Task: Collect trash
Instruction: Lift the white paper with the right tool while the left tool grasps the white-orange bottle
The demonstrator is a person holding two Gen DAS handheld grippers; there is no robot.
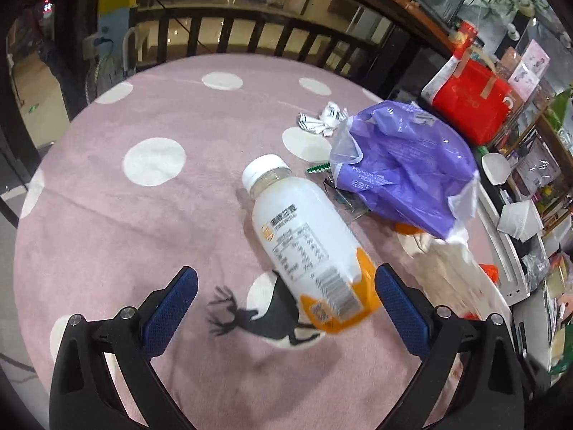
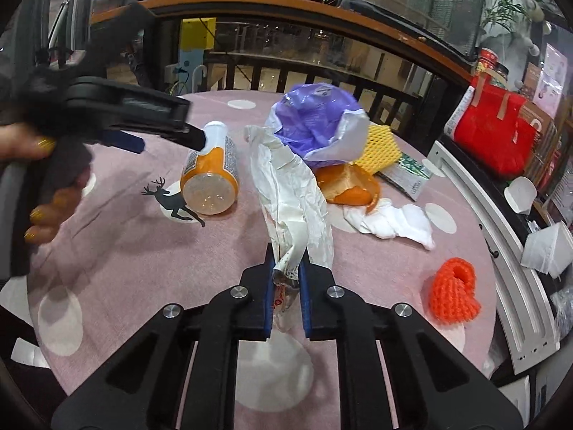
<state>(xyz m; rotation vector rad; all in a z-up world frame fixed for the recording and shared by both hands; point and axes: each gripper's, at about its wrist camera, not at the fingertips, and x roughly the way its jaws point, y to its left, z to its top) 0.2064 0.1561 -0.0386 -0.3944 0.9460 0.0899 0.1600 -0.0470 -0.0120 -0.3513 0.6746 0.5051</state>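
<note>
A white plastic bottle [image 1: 297,236] with an orange label lies on its side on the pink dotted tablecloth [image 1: 143,222]. My left gripper [image 1: 286,283] is open and hovers over it, the bottle's base lying between the blue pads [image 1: 172,304] without touching them. In the right wrist view the left gripper [image 2: 172,143] hangs above the bottle [image 2: 211,175], held by a hand. My right gripper [image 2: 286,261] is shut on a long crumpled white wrapper [image 2: 286,186], which hangs lifted off the table.
More litter lies around: a purple plastic bag [image 2: 315,122], orange peel [image 2: 351,182], yellow foam net [image 2: 379,147], orange foam net [image 2: 453,295], white tissue [image 2: 390,225], striped crumpled paper [image 1: 322,118]. A red bag [image 2: 497,136] and cluttered shelves stand at the right.
</note>
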